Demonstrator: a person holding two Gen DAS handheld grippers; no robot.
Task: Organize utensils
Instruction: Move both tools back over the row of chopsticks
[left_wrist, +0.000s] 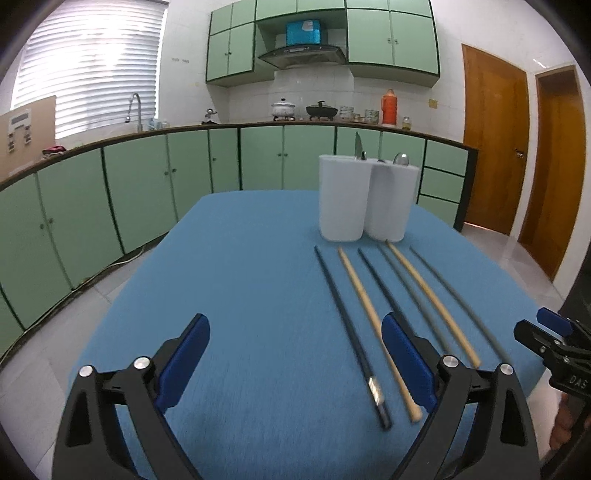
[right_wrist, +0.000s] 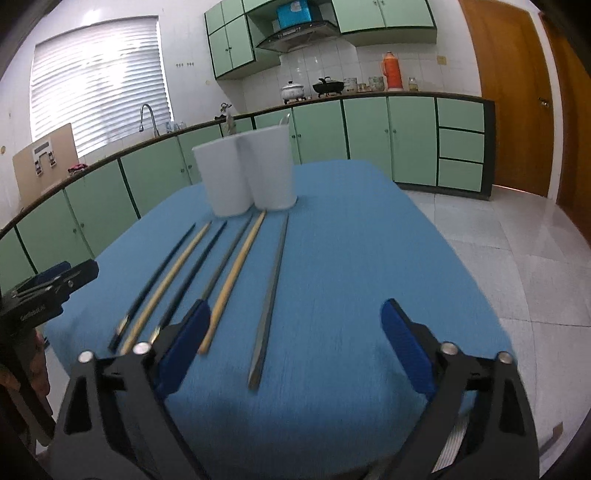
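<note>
The left gripper (left_wrist: 295, 343), black-framed with ribbed blue pads, is spread wide and empty above the felt-like blue tablecloth (left_wrist: 240, 295); the right gripper (right_wrist: 295, 332) is likewise agape, holding nothing. Six slender chopsticks (right_wrist: 221, 273) lie untouched in a rough row on the cloth: two matte black, two pale wood, two dull grey. Just beyond their tips stand two smooth white plastic holders (left_wrist: 364, 199), touching each other, already containing a knife and spoons. By the look of it, every chopstick remains to be sorted.
</note>
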